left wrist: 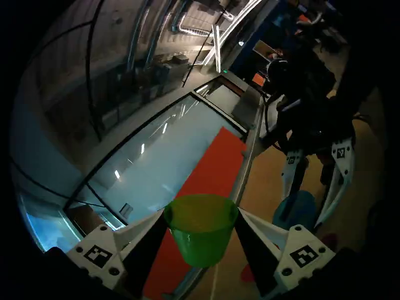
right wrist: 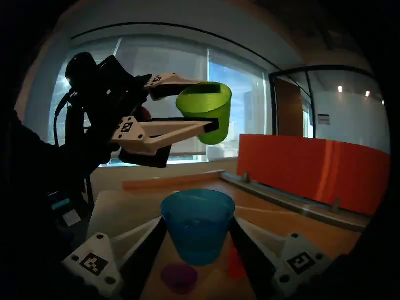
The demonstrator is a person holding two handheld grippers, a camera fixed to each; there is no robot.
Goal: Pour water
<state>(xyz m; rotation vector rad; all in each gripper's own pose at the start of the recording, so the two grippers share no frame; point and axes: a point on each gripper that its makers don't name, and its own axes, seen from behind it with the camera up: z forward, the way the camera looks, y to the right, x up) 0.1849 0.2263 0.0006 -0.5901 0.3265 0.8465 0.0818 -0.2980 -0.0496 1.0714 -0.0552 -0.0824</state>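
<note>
Cups, one in each tong. Left gripper (left wrist: 201, 222) is clamped on the green cup (left wrist: 202, 232), a finger pressed to each side below the rim. Right gripper (right wrist: 198, 227) is clamped the same way on the blue cup (right wrist: 198, 230).

Key relation, from the right gripper view: the green cup hangs high, above the blue cup and a little to its left, with clear air between them. I cannot tell from here whether its rim is over the blue mouth or short of it. From the left gripper view, the blue cup sits lower and off to the right, well apart.

Axes: the blue cup stands upright over the table (right wrist: 280, 220). The green cup's axis seems to lean a little, its mouth turned partly toward the blue cup. The whole room lies slanted in the left gripper view, so I judge that tong is rolled.

Judgement: green is the pouring cup and blue the receiver. The next move needs the green lip brought over the blue mouth before it tips further.

Water level: cannot tell in either cup.

Writing: no brand or label visible on either cup. The fingers carry square black-and-white markers, not text. A small wall sign (right wrist: 324, 119) beyond the orange partition (right wrist: 315, 170) is too small to read.
</note>
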